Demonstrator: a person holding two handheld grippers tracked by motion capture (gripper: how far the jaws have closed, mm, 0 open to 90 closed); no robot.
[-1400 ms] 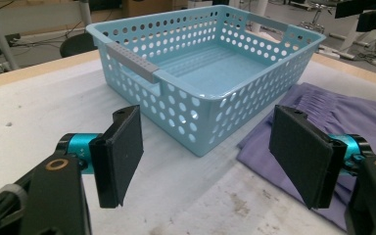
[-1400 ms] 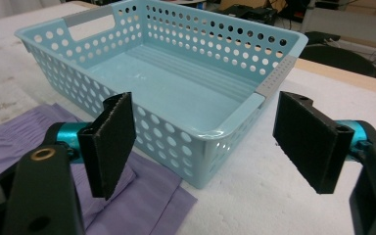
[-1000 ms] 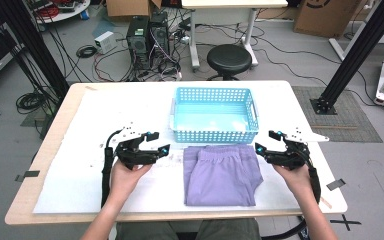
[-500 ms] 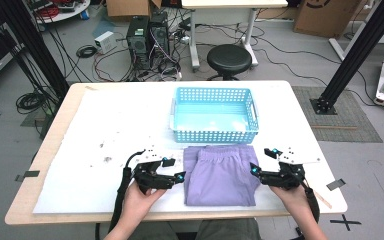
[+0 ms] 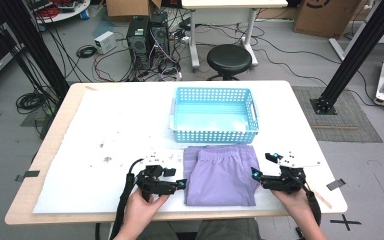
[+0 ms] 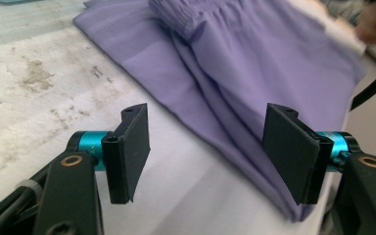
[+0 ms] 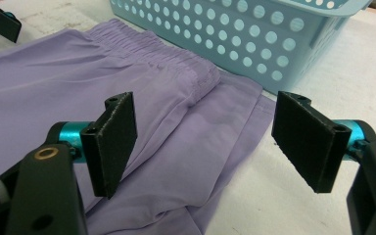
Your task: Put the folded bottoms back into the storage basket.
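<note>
Folded purple shorts (image 5: 221,175) lie flat near the table's front edge, waistband toward the blue basket (image 5: 214,116). My left gripper (image 5: 181,184) rests low at the shorts' left edge, open, with the fabric's near corner (image 6: 254,58) lying just ahead between the jaws of my left gripper (image 6: 210,147). My right gripper (image 5: 254,175) sits at the shorts' right edge, also open. In the right gripper view the shorts (image 7: 78,83) spread under and between the jaws of my right gripper (image 7: 205,139), with no pad pressing on cloth.
The perforated blue basket (image 7: 254,39) stands empty just behind the shorts. A white sheet (image 5: 105,125) with small dark specks covers the tabletop. A stool (image 5: 229,59) and computer towers (image 5: 147,37) stand on the floor beyond the far edge.
Both hands have come down and back toward the front edge, closing in on the shorts' two sides. The shorts and basket have not moved.
</note>
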